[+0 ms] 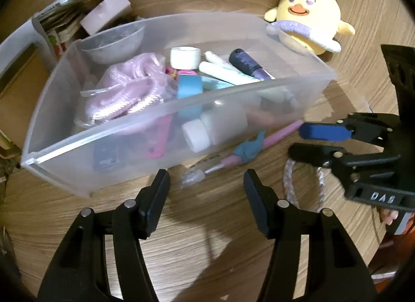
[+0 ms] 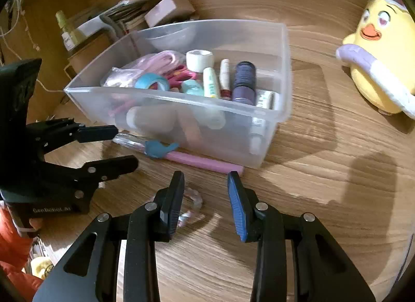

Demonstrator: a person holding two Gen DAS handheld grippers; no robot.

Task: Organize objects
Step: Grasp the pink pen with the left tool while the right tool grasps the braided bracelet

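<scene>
- My left tool (image 1: 206, 185) is spread, empty.
- My right tool (image 2: 206, 185) is part open, empty.
- The pink pen (image 1: 262, 142) lies on the desk (image 1: 207, 224) along the bin (image 1: 160, 120), just ahead of both, tip leftward.

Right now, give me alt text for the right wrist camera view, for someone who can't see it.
A translucent plastic bin filled with tape rolls, tubes and scissors stands on a wooden table, with a pink pen lying along its near wall. The right gripper hovers open and empty just before the pen, the left gripper reaches in from the left, and a yellow plush chick sits far right.
</scene>
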